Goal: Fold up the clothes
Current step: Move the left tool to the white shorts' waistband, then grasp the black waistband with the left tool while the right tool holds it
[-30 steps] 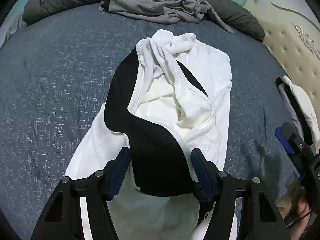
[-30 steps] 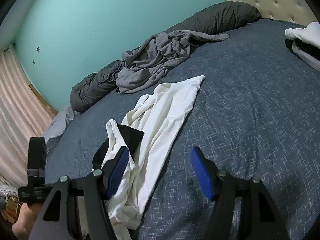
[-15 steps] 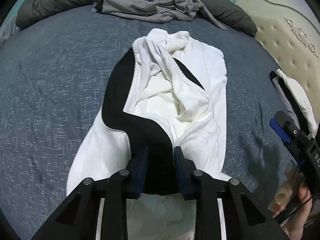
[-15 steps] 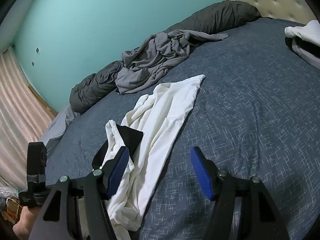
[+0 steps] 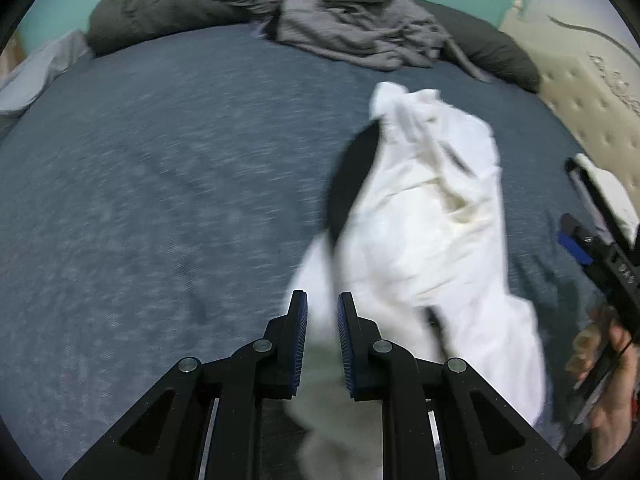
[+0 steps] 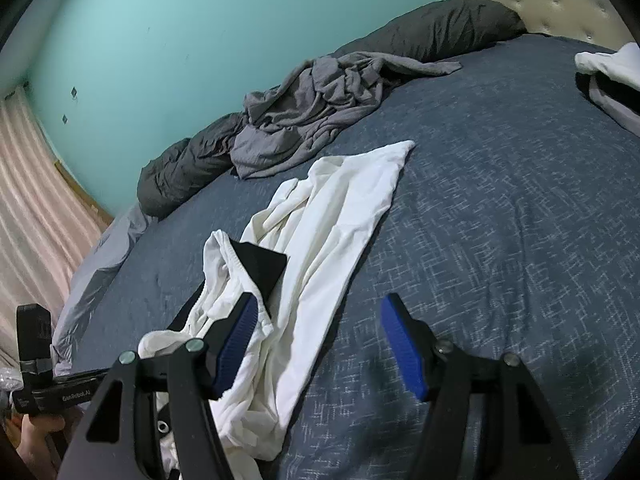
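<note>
On the blue bed [image 6: 520, 208], left tool [image 5: 322, 312] clenched on the white-and-black garment [image 5: 424, 232]; right tool [image 6: 316, 332] spread wide, holding nothing.

The garment lies bunched and twisted at the near edge. With only one hem pinched, a pull may drag it into a rope instead of flattening it, or the thin fabric could slip free.
</note>
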### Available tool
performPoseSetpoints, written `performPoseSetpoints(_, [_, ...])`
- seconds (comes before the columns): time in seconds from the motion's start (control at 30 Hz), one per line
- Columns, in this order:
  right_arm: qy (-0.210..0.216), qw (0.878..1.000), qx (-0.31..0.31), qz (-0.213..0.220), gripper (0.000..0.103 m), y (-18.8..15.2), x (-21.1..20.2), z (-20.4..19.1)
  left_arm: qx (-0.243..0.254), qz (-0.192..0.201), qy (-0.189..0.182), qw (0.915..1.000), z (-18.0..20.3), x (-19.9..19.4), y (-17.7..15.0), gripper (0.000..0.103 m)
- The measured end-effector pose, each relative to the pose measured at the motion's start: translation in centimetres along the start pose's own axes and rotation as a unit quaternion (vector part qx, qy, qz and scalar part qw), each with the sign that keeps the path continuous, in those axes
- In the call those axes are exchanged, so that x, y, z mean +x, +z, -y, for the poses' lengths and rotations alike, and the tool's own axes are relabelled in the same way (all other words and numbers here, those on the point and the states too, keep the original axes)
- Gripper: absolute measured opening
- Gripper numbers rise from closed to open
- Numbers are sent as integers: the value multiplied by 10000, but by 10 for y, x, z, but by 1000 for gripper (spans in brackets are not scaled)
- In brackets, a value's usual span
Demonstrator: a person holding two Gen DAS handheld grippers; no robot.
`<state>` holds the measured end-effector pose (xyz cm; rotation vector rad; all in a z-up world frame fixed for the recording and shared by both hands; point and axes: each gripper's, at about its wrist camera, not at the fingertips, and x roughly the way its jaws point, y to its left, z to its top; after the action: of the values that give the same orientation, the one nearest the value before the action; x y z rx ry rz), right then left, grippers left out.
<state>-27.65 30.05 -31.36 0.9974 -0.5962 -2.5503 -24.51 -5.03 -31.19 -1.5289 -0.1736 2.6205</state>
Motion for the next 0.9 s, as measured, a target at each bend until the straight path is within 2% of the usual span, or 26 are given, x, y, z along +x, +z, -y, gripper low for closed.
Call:
performPoseSetpoints(0.1, [-43, 9999, -91, -84, 65, -2, 5, -5, -304, 28, 81, 9995, -21, -2, 0, 19])
performPoseSetpoints(0.17, [-50, 9998, -153, -119, 65, -3, 9, -9, -457, 142, -50, 9988, -24, -6, 4, 26])
performPoseSetpoints(0.23, [-65, 9997, -215, -134, 65, -3, 12, -12, -447, 206, -231, 9985, -17, -7, 9, 42])
performPoseSetpoints(0.33, [-84, 9993, -297, -196, 65, -6, 18, -16, -364, 260, -497, 9978, -2, -5, 16, 52])
performPoseSetpoints(0.53, [-103, 9984, -458, -321, 65, -11, 24, -20, -441, 199, -678, 9965, 6, 20, 17, 53])
performPoseSetpoints(0.7, [-69, 9982, -498, -314, 65, -11, 24, -21, -661, 373, -918, 9929, -11, 18, 8, 53])
performPoseSetpoints(0.8, [-48, 9982, -504, -322, 65, -11, 25, -21, -881, 508, -1020, 9896, -27, 12, 6, 57])
performPoseSetpoints(0.9, [-38, 9984, -460, -340, 65, -11, 26, -21, -1002, 515, -1136, 9871, -37, 13, 7, 57])
